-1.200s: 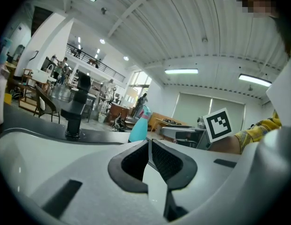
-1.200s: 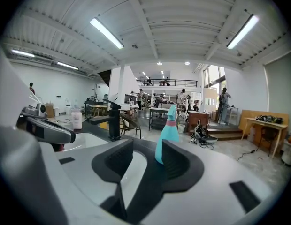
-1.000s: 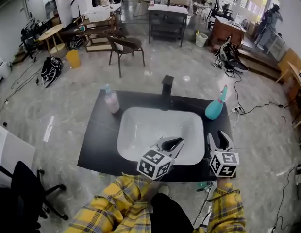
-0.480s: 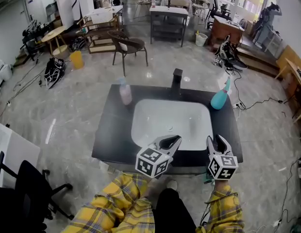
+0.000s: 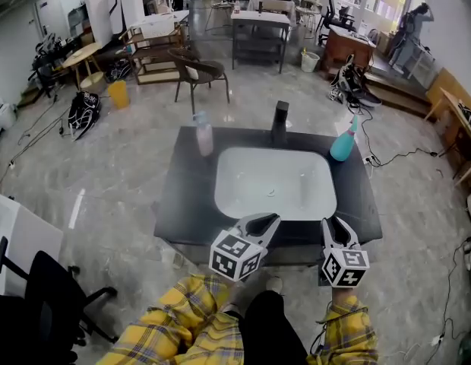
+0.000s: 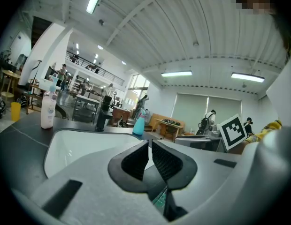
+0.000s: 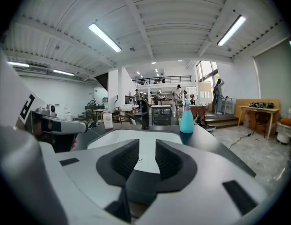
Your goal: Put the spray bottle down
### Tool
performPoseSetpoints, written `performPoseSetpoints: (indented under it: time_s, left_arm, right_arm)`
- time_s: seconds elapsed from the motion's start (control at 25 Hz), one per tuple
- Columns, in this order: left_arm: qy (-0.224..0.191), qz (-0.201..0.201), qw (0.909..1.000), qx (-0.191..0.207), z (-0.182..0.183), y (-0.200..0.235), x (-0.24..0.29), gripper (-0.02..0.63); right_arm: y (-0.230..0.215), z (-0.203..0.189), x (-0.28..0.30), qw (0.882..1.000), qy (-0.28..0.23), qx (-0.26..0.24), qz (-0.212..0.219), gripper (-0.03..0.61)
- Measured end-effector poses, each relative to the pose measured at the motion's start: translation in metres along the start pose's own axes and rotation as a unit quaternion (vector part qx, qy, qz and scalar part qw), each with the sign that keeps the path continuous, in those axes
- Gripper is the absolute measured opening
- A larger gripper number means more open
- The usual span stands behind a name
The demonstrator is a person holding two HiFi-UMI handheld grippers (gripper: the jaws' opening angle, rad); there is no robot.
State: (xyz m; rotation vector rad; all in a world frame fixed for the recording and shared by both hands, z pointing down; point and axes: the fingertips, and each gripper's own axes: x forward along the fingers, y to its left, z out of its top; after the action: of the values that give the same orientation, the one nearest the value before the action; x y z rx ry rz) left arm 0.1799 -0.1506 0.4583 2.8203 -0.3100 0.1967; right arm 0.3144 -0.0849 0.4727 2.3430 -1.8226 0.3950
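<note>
The teal spray bottle (image 5: 342, 146) stands upright on the back right corner of the black counter (image 5: 182, 204), with no gripper touching it. It also shows in the left gripper view as the spray bottle (image 6: 139, 124) and in the right gripper view as the spray bottle (image 7: 186, 120). My left gripper (image 5: 270, 220) hovers at the counter's front edge, jaws shut and empty (image 6: 149, 149). My right gripper (image 5: 336, 225) is beside it on the right. Its jaws have just been closing but still stand apart, with nothing between them (image 7: 146, 156).
A white sink basin (image 5: 224, 196) fills the counter's middle, with a black faucet (image 5: 279, 120) behind it. A pale clear bottle (image 5: 203, 137) stands at the back left. Chairs, tables and cables lie around on the floor.
Both grippers have drawn back from over the sink to the counter's front edge. The right jaws have narrowed. The spray bottle has stayed in place.
</note>
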Motion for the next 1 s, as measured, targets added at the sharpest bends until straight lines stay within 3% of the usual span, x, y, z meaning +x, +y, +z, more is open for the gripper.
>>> performPoseSetpoints:
  time_s: [0.32,0.76,1.0]
  left_arm:
    - [-0.004,0.020,0.9993,-0.031,-0.012,0.004,-0.040,0.023]
    - [-0.017,0.022,0.9991,-0.031,-0.015,-0.004,-0.081,0.023]
    - [-0.018,0.034,0.9989,-0.025,-0.015,0.007,-0.093,0.023]
  right_arm:
    - [0.034,-0.013,-0.032,1.000,0.000,0.005,-0.007,0.019]
    - [0.098,-0.018,-0.059,0.999,-0.002,0.027,0.021,0.005]
    - [0.112,-0.024,-0.056,0.999,0.001,0.038,0.033,0.005]
